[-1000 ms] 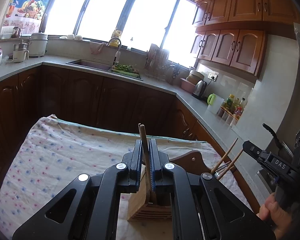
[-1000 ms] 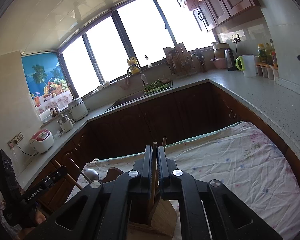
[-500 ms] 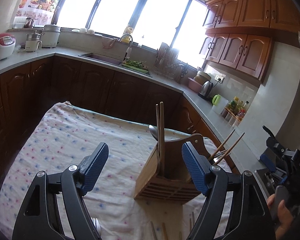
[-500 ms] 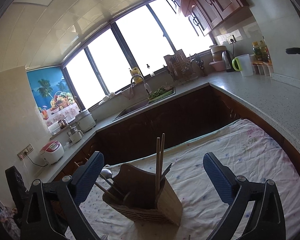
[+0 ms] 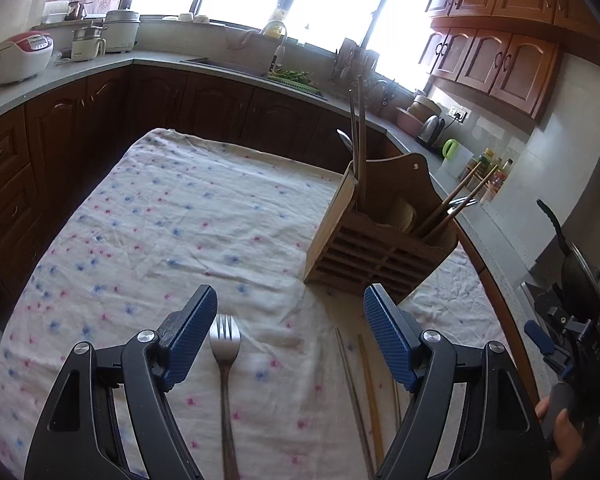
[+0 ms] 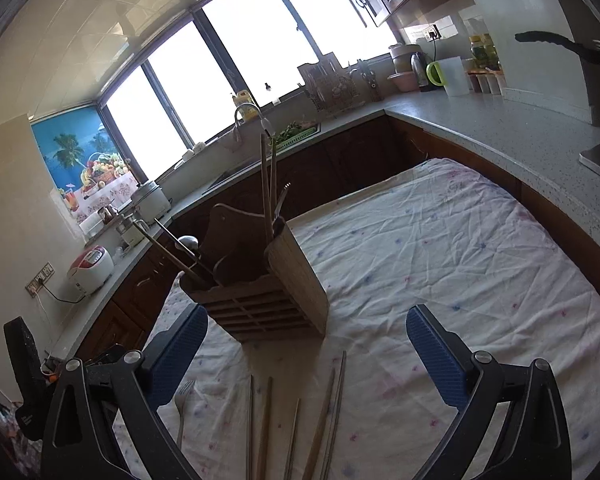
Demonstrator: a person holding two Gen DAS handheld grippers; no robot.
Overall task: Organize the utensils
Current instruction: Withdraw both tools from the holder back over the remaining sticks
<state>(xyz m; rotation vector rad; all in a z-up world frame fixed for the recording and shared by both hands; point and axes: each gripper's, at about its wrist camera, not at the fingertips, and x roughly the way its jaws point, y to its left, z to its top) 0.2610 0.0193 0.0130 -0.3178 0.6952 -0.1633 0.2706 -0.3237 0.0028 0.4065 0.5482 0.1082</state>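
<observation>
Left wrist view: both grippers (image 5: pixel 290 340) (image 6: pixel 306 354) had released chopsticks (image 5: pixel 358 140) into holder (image 5: pixel 384 240), jaws apart, fork (image 5: pixel 225 364) next.

Tablecloth (image 5: pixel 172 216): white, scattered with small blue and pink floral dots. Utensil holder (image 5: pixel 376 248): light brown slatted wood. Fork (image 5: pixel 225 344): silver. Loose chopsticks (image 6: pixel 320 420): tan wood and grey metal. Left gripper (image 5: pixel 288 336) and right gripper (image 6: pixel 306 352): black frames, blue textured pads. Lower cabinets (image 5: pixel 80 120): dark brown. Countertop (image 6: pixel 520 136): speckled grey.
</observation>
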